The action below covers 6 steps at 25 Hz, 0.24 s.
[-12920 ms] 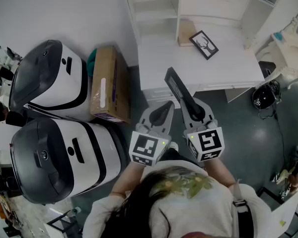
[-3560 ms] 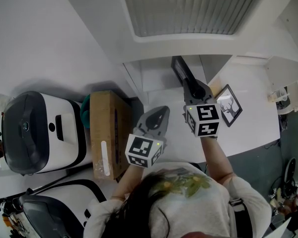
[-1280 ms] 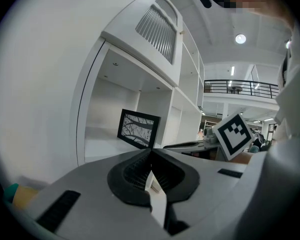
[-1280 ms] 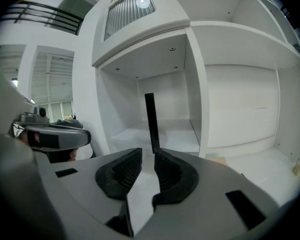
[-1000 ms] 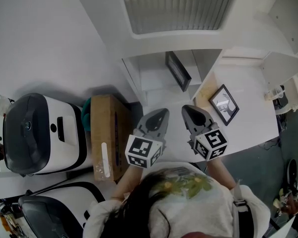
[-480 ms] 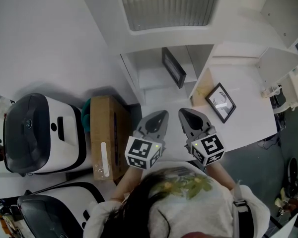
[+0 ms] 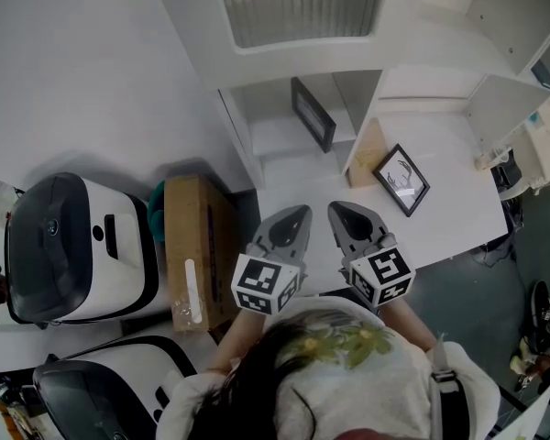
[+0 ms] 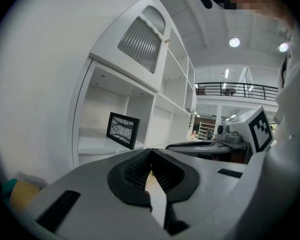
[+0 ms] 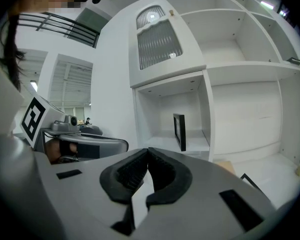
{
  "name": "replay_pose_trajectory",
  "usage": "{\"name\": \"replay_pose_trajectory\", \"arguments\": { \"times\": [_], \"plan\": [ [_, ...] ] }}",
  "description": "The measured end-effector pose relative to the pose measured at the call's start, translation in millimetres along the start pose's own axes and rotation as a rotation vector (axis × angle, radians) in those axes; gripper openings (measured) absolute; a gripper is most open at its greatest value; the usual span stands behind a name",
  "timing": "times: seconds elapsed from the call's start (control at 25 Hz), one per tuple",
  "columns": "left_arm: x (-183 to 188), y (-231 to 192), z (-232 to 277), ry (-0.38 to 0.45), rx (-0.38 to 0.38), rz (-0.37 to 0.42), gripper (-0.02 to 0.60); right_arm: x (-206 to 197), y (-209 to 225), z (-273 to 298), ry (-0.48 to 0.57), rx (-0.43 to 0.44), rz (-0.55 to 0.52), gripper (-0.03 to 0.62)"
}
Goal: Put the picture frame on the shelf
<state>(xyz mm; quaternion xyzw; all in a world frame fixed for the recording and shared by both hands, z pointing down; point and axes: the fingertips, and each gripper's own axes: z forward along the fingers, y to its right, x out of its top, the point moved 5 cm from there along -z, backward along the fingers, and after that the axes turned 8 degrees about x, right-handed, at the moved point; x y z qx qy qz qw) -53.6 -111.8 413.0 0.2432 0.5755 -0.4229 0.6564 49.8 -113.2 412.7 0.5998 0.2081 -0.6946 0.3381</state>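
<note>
Nearest, the left gripper (image 7: 296,214) and the right gripper (image 7: 339,211) hover side by side, both with jaws closed on nothing. Beyond them at 12 o'clock, the picture frame (image 7: 313,114) stands upright in the shelf (image 7: 280,140) compartment. A second frame (image 7: 401,179) lies on the bench (image 7: 454,200) at 2 o'clock.

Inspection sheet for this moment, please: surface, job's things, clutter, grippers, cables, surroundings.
Surface: white desk under the shelf unit.
Job's things: picture frame upright in the shelf compartment, nothing gripping it.
Clutter: second frame flat on the desk; tan board beside it.
Grippers: left gripper and right gripper shut, empty, at the desk's near edge.
Cables: nothing seen.
Surroundings: cardboard box and two white machines on the floor.
</note>
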Motion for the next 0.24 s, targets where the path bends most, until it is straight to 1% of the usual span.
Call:
{"name": "replay_pose_trajectory", "arguments": {
  "times": [0.24],
  "plan": [
    [-9.6, 1.8, -12.0, 0.007, -0.006, -0.023, 0.029, -6.2, -14.8, -4.8, -0.020, -0.006, -0.002, 0.032]
  ]
}}
